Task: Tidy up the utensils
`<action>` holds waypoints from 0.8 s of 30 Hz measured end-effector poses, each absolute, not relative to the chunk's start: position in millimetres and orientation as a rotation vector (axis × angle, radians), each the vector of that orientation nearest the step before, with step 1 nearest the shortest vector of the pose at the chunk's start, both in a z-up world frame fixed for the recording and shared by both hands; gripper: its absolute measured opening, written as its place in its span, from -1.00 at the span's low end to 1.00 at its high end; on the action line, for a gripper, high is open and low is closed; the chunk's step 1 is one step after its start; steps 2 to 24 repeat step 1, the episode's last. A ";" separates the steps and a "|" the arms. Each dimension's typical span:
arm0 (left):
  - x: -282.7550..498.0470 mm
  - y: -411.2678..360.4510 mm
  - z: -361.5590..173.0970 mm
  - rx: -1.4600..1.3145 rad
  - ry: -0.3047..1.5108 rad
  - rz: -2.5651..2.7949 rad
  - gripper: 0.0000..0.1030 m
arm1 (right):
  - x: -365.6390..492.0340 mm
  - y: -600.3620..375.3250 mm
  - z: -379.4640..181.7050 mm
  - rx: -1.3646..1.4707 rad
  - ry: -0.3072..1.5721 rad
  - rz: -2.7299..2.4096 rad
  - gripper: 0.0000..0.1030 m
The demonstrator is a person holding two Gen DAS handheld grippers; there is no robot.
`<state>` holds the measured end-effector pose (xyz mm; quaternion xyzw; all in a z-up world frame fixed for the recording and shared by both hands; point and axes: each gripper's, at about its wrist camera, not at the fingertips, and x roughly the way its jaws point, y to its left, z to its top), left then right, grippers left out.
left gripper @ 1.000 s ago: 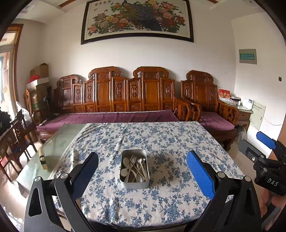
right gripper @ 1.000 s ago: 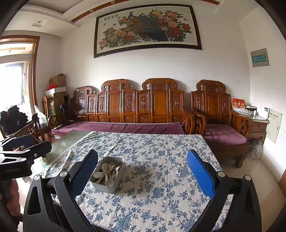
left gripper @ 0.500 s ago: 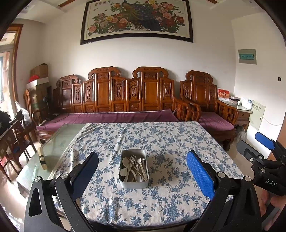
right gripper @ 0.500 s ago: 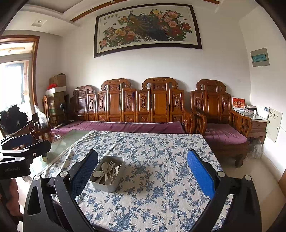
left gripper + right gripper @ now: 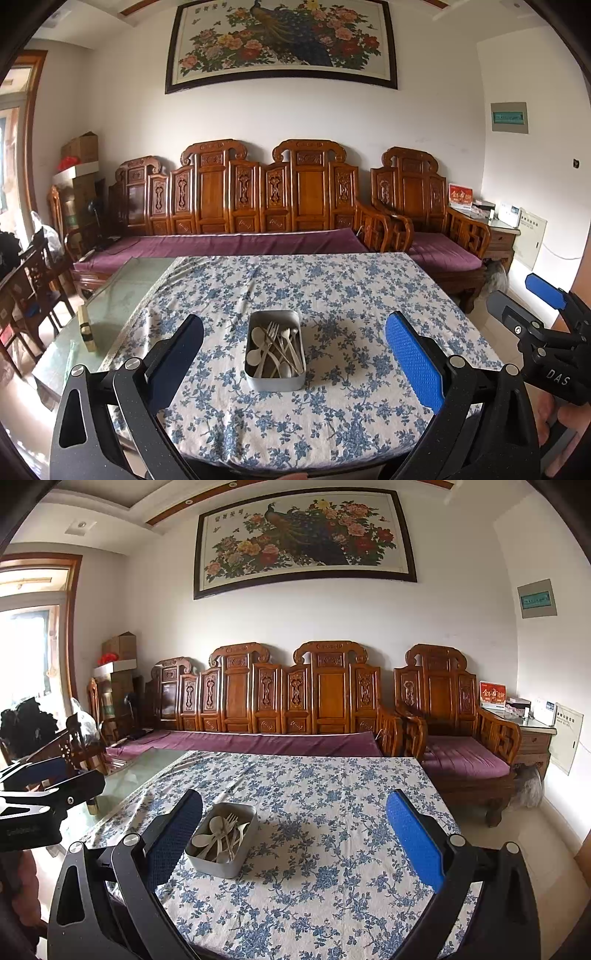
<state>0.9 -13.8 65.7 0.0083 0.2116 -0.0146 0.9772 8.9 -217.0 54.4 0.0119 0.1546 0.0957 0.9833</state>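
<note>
- A rectangular metal tin [image 5: 275, 350] is seen on the floral tablecloth [image 5: 332, 295], near the table's front edge; pale spoons [image 5: 258, 345] and forks [image 5: 275, 332] are piled loosely inside it.
- Bare cloth is left all round the tin.
- The left gripper [image 5: 293, 354] and right gripper [image 5: 293, 834] are held above the near edge, jaws spread wide, nothing gripped.

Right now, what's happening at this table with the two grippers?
A person holds a gripper in each hand over a table with a blue floral cloth. The left gripper and the right gripper both have their jaws wide open and hold nothing. A metal tin of spoons and forks sits on the cloth, untouched. Sorting has not begun.
</note>
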 end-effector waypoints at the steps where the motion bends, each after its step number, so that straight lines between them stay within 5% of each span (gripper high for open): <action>1: 0.9 -13.7 65.7 0.016 0.426 -0.029 0.85 | 8.8 -216.8 54.2 0.024 0.311 0.193 0.95; 24: 0.9 -13.7 65.7 0.016 0.426 -0.029 0.85 | 8.8 -216.8 54.2 0.024 0.311 0.193 0.95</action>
